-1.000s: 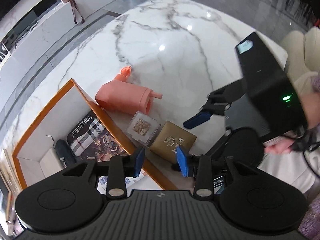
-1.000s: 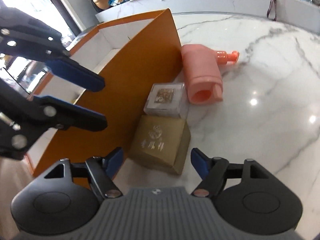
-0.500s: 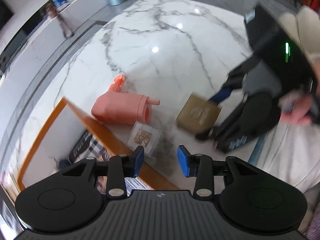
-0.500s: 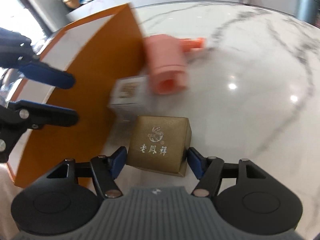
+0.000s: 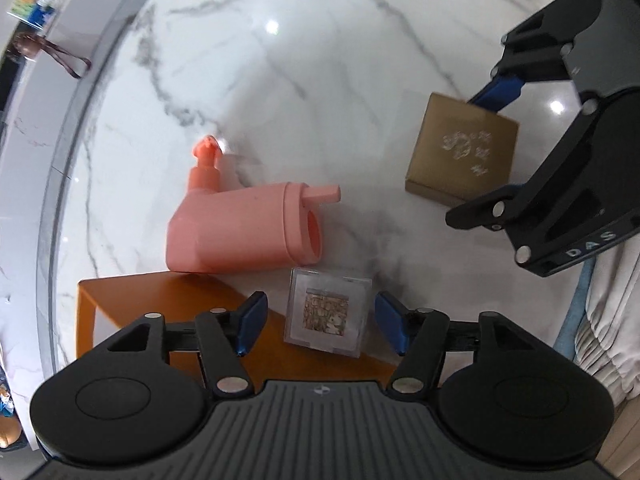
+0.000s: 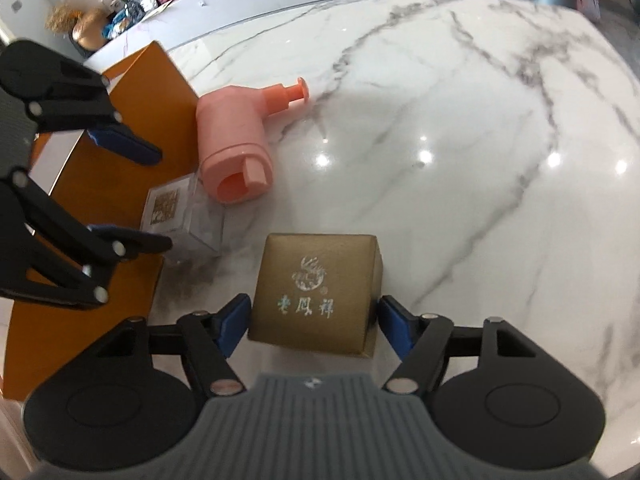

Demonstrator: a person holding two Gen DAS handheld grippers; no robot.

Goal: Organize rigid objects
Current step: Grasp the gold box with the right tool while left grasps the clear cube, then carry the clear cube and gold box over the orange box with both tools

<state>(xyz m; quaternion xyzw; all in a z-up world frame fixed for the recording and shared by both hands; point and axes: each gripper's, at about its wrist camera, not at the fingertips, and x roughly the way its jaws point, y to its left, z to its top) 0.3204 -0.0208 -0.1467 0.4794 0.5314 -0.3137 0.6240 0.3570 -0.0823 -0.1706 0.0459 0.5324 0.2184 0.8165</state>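
Gold gift box (image 6: 316, 294) on the marble table (image 6: 460, 128) is straddled by the right gripper (image 6: 314, 326), pads at its sides, grip unclear. At ten o'clock, the clear case (image 5: 326, 312) is bracketed untouched by the left gripper (image 5: 322, 326), whose jaws have just been widening.

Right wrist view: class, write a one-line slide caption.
Right gripper straddles the gold box on the marble table, pink part beyond.

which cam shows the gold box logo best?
Right wrist: the gold box sits close and centred, logo and characters sharp. Left wrist shows gold box farther off at the right, its logo blurred.
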